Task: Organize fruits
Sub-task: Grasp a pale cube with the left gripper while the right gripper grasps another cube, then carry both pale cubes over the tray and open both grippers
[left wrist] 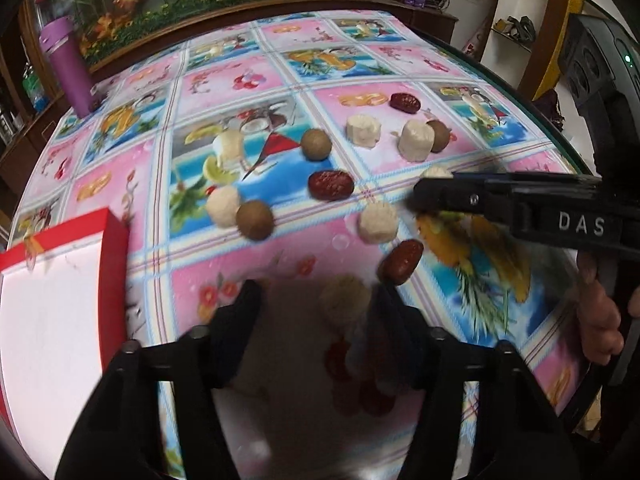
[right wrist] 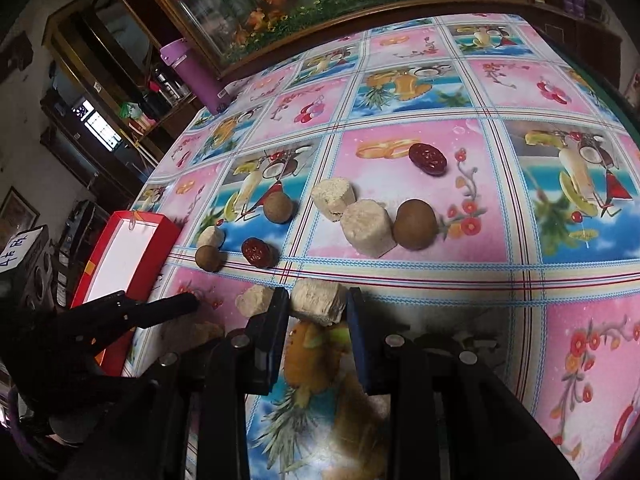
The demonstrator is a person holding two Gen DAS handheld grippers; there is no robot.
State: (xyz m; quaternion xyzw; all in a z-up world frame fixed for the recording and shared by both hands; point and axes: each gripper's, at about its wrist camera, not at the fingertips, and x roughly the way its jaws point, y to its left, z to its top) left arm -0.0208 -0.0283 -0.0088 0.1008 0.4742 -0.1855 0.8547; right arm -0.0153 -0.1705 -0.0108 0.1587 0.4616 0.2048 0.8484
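Observation:
Pale cylinder snacks, brown round fruits and red dates lie scattered on the patterned tablecloth. My left gripper (left wrist: 316, 294) is open, its jaws either side of a pale piece (left wrist: 345, 295) on the cloth, with a red date (left wrist: 401, 261) just right of the right finger. My right gripper (right wrist: 318, 304) has its jaws around a pale cylinder (right wrist: 319, 301); it shows from the side in the left wrist view (left wrist: 420, 196). A red box with a white inside (left wrist: 52, 320) stands at the left, also in the right wrist view (right wrist: 120, 256).
A purple bottle (left wrist: 70, 66) stands at the table's far left corner. More pieces lie mid-table: a brown fruit (right wrist: 414, 224), a pale cylinder (right wrist: 368, 228), a date (right wrist: 427, 159). A dark wooden cabinet with flower pictures (left wrist: 200, 4) runs behind the table.

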